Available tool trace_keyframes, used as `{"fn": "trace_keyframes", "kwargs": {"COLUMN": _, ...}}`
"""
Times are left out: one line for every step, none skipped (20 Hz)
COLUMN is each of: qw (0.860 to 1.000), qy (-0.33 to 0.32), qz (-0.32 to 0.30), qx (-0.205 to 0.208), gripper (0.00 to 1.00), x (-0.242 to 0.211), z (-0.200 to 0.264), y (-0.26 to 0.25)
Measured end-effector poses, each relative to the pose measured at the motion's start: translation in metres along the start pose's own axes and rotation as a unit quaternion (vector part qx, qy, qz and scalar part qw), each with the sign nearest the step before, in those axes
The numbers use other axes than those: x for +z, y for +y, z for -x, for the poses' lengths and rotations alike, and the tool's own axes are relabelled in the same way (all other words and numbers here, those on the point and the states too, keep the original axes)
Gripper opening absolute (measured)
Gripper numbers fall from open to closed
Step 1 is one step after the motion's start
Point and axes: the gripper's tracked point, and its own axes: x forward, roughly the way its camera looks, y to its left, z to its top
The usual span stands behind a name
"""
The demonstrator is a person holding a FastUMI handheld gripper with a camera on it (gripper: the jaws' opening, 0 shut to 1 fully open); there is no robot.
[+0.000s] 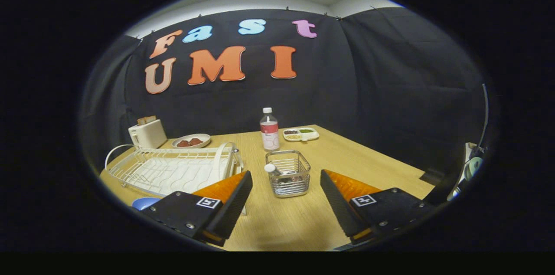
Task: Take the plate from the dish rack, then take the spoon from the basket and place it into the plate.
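Hovering with fingers [286, 199] spread wide, empty; risking a snag on dish rack [173, 171] wires when reaching for plate [144, 202].

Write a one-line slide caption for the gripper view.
Open gripper hovers over the wooden table, the wire basket just ahead between its fingers and the dish rack off to their left.

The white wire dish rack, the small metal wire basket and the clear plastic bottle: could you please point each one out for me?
White wire dish rack [171, 171]: gripper view, on its ribbed floor.
Small metal wire basket [289, 179]: gripper view, on its front wall.
Clear plastic bottle [269, 129]: gripper view, on its label band.
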Motion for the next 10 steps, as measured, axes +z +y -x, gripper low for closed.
{"fn": "trace_keyframes", "kwargs": {"qw": 1.0, "qy": -0.001, "qz": 0.008, "qx": 0.003, "gripper": 0.92, "x": -0.003, "z": -0.005, "y": 0.003}}
{"fn": "trace_keyframes", "kwargs": {"qw": 1.0, "qy": 0.001, "qz": 0.017, "qx": 0.008, "gripper": 0.86, "x": -0.007, "z": -0.009, "y": 0.007}}
{"fn": "trace_keyframes", "kwargs": {"qw": 1.0, "qy": 0.0, "qz": 0.026, "qx": 0.013, "gripper": 0.83, "x": -0.009, "z": -0.013, "y": 0.011}}
{"fn": "trace_keyframes", "kwargs": {"qw": 0.999, "qy": -0.002, "qz": 0.034, "qx": 0.013, "gripper": 0.77, "x": -0.008, "z": -0.018, "y": 0.013}}
{"fn": "trace_keyframes", "kwargs": {"qw": 0.999, "qy": -0.007, "qz": 0.043, "qx": 0.011, "gripper": 0.72, "x": -0.008, "z": -0.023, "y": 0.014}}
{"fn": "trace_keyframes", "kwargs": {"qw": 0.999, "qy": -0.012, "qz": 0.049, "qx": 0.007, "gripper": 0.64, "x": -0.006, "z": -0.027, "y": 0.014}}
{"fn": "trace_keyframes", "kwargs": {"qw": 0.999, "qy": -0.014, "qz": 0.051, "qx": 0.005, "gripper": 0.59, "x": -0.005, "z": -0.031, "y": 0.015}}
{"fn": "trace_keyframes", "kwargs": {"qw": 0.999, "qy": -0.012, "qz": 0.051, "qx": 0.006, "gripper": 0.5, "x": -0.006, "z": -0.034, "y": 0.016}}
{"fn": "trace_keyframes", "kwargs": {"qw": 0.999, "qy": -0.009, "qz": 0.05, "qx": 0.007, "gripper": 0.45, "x": -0.008, "z": -0.036, "y": 0.016}}
{"fn": "trace_keyframes", "kwargs": {"qw": 0.999, "qy": -0.005, "qz": 0.05, "qx": 0.007, "gripper": 0.38, "x": -0.009, "z": -0.038, "y": 0.016}}
